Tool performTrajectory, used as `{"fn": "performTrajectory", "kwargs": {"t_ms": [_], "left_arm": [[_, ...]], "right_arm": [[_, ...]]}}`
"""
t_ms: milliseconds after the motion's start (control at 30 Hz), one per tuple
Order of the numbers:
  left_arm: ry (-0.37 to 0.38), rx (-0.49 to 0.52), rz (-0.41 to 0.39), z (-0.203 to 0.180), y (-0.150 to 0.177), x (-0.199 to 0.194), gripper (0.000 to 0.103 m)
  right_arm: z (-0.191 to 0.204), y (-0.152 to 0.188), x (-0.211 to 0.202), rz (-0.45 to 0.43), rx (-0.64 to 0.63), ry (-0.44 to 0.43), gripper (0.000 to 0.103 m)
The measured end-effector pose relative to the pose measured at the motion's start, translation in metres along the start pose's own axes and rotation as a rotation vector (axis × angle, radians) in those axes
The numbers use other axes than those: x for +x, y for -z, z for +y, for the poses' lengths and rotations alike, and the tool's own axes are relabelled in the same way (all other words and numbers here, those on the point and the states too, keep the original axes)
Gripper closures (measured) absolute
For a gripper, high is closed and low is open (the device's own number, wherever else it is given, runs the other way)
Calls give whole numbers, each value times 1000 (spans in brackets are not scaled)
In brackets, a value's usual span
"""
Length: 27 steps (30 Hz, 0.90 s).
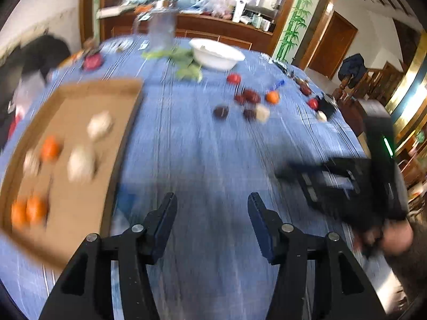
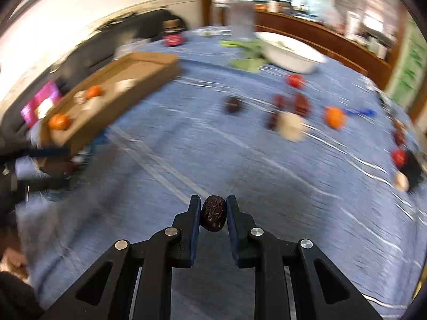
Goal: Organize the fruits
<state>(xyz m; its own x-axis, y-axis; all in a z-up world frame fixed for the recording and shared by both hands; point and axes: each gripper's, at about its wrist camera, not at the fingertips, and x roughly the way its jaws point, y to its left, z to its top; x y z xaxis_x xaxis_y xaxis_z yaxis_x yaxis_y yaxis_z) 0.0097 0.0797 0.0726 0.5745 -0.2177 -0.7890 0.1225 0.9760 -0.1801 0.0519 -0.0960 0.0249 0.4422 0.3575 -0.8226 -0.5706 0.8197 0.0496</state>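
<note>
The right gripper pinches a dark wrinkled date between its fingers, above the blue-clothed surface. The left gripper has its fingers spread with nothing between them. A cardboard tray holds oranges; more fruit lies loose near a white bowl.

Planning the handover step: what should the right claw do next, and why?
Probably carry it left to the cardboard tray and release there: the right claw is shut on a wrinkled dark date, and oranges already lie in that tray.
</note>
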Motion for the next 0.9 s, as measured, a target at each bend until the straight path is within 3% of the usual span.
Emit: {"fn": "performTrajectory", "kwargs": {"t_ms": [200, 400, 467, 600, 900], "left_arm": [[-15, 50, 39, -24, -76, 83, 49], [-65, 93, 88, -31, -96, 143, 49], [-68, 94, 94, -30, -97, 154, 56], [-105, 121, 62, -26, -99, 154, 80], [-29, 108, 55, -18, -78, 122, 80]], "right_arm": [[-36, 19, -2, 3, 100, 48, 82], [-45, 27, -7, -29, 154, 26, 82], [-47, 29, -8, -33, 166, 16, 82], [-50, 33, -11, -39, 187, -14, 81], [-48, 36, -13, -40, 198, -3, 79]]}}
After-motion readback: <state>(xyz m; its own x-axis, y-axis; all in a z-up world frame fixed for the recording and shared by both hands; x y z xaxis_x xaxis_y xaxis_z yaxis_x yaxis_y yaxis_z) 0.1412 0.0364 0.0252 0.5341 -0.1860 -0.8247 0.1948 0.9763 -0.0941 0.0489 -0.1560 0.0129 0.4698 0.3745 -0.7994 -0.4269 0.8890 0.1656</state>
